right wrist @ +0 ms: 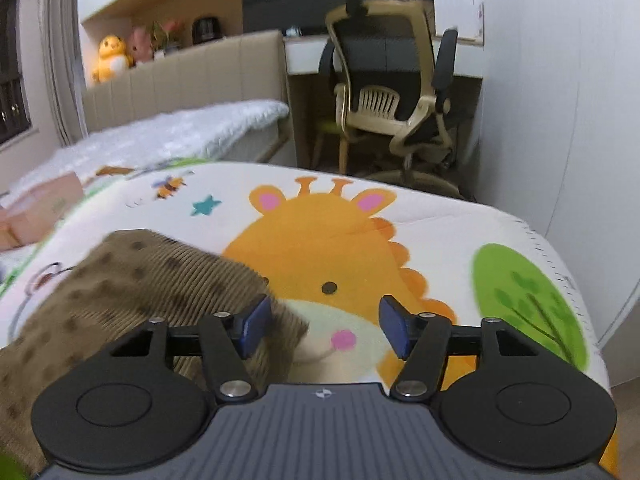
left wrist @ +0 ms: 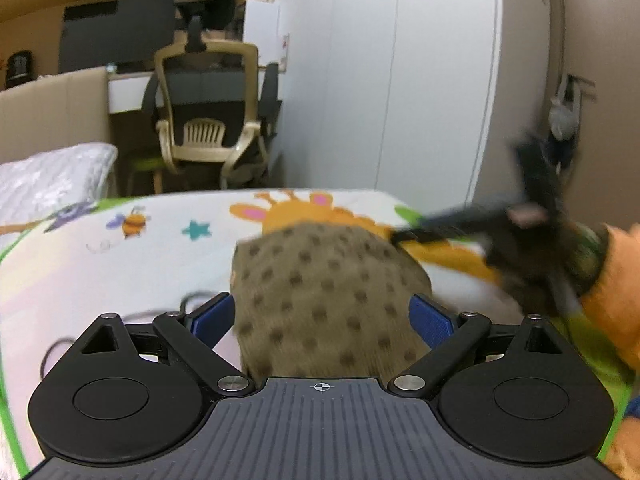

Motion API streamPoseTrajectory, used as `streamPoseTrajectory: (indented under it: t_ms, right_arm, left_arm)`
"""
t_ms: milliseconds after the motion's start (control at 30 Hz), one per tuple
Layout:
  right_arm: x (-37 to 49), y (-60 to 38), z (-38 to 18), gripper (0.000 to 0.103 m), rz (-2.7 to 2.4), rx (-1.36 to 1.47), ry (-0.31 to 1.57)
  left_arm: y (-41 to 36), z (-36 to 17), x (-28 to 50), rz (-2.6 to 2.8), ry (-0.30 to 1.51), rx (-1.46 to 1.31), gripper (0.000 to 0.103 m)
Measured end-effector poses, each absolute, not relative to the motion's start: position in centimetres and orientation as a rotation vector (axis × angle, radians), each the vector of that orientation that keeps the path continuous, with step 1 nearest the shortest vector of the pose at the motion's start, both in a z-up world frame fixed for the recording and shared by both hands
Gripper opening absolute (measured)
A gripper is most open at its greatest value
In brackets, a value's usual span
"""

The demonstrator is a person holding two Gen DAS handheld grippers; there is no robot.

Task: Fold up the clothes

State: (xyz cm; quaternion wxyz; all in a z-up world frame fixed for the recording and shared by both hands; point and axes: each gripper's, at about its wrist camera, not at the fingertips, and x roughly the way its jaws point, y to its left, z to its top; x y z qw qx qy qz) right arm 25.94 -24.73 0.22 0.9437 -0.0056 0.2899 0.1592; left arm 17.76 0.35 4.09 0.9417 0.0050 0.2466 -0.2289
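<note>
One dotted garment (left wrist: 320, 280) – two grippers (left wrist: 322, 320) (right wrist: 324, 328) – one office chair (right wrist: 392, 92).

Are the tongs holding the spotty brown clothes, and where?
No. Both tongs are open: the left tongs straddle the spotty brown garment without pinching it, and the right tongs hold nothing.

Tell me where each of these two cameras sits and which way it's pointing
Left wrist view: sits on the left tongs, facing forward over the brown dotted garment between its open fingers; the right tongs, blurred, and an orange sleeve show at right.
Right wrist view: sits on the right tongs, open, facing over the giraffe-print bed cover; the garment lies at lower left.
Both share the garment, cover and beige office chair.
</note>
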Motion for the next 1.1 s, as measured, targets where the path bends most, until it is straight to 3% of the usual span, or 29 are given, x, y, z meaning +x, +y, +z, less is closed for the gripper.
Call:
streamPoseTrajectory:
  t_ms: [233,367,667,833,1100]
  right_arm:
    - [20.2,-20.2,-1.5,0.07,0.501,-0.165,0.611]
    - [19.2,-16.5,-1.2,0.063,0.557,-0.216,0.557]
    - [19.6,-10.7,-0.3,0.063,0.701,-0.247,0.508]
    - [19.0,-14.9,1.5,0.074,0.742,-0.197,0.539]
    - [22.6,-19.9,5.7,0.074,0.53,-0.057,0.463]
  left_arm:
    - [-1.6,4.4,25.6,-0.59,0.579,-0.2,0.097]
    - [-1.3,3.0,28.6,-0.562,0.659,-0.279,0.097]
    - [5.0,1.4,27.1,-0.374,0.66,-0.274,0.097]
    - [7.6,1.2,24.7,-0.357,0.633,-0.257,0.097]
    - [4.3,1.1,17.9,-0.511,0.587,-0.026,0.097]
